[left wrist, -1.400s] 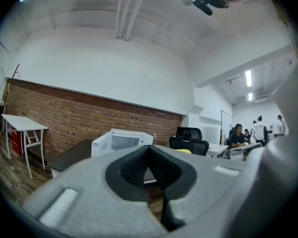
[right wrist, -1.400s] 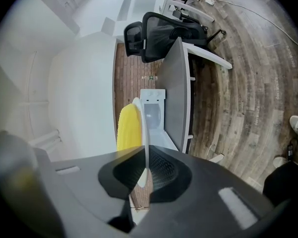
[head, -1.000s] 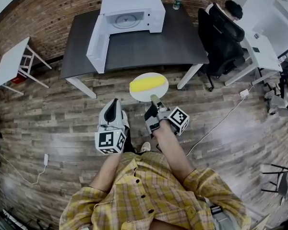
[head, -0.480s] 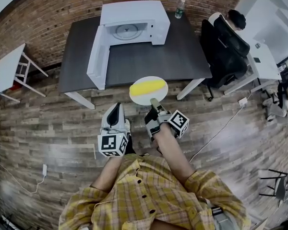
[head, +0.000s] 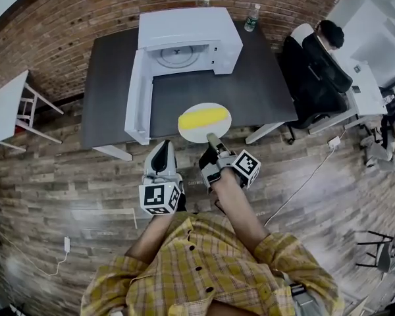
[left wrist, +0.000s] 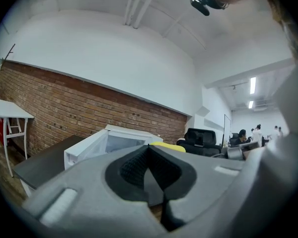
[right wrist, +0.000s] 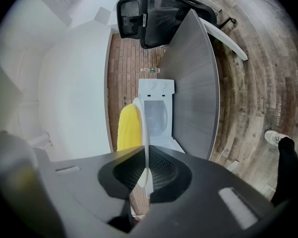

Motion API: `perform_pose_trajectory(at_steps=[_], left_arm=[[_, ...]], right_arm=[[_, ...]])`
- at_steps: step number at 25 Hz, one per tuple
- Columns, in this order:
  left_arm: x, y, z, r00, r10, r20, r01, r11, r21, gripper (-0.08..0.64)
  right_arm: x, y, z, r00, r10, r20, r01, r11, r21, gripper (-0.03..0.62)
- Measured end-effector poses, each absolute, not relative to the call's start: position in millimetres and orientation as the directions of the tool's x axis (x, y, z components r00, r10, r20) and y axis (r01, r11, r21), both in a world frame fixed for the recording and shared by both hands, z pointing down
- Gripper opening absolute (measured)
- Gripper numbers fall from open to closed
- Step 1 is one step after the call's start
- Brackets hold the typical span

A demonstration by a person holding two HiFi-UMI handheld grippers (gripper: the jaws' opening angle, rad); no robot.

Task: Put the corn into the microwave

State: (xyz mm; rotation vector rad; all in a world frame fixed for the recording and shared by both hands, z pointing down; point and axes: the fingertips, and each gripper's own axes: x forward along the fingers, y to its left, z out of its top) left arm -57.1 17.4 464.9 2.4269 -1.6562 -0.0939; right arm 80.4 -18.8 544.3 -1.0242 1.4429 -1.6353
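A yellow cob of corn (head: pixel 202 118) lies on a round white plate (head: pixel 214 131). My right gripper (head: pixel 212 139) is shut on the plate's near rim and holds it level over the front edge of the dark table (head: pixel 257 94). In the right gripper view the plate (right wrist: pixel 144 133) shows edge-on between the jaws, with the corn (right wrist: pixel 129 128) beside it. The white microwave (head: pixel 187 38) stands at the back of the table, its door (head: pixel 138 97) swung open to the left and its inside bare. My left gripper (head: pixel 162 151) is shut and holds nothing, left of the plate. From the left gripper view (left wrist: pixel 149 150) the microwave (left wrist: pixel 109 142) lies ahead.
A water bottle (head: pixel 252 17) stands at the table's back right corner. A black office chair (head: pixel 316 68) is at the table's right end, with a seated person (head: pixel 332 33) behind it. A small white table (head: pixel 6 107) stands to the left. A brick wall runs behind.
Both grippers and the plate with the corn have moved forward toward the table. The plate, earlier over the wooden floor, is now over the table's front edge. The grip is unchanged.
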Motion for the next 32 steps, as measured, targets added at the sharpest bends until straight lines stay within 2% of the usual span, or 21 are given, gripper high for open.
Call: perform_pose_trajectory(at_steps=[15, 32], left_arm=[[-79.4, -85.4, 468.9, 0.445, -0.892, 0.075, -0.879, -0.420, 0.225, -0.003], [-77.9, -153.9, 473.9, 0.488, -0.865, 0.111, -0.859, -0.454, 0.236, -0.003]], right_arm=[[40.2, -108.0, 530.9, -0.387, -0.916, 0.106, 0.012, -0.119, -0.993, 0.021], [37.1, -185.9, 543.7, -0.340, -0.930, 0.140, -0.006, -0.147, -0.989, 0.021]])
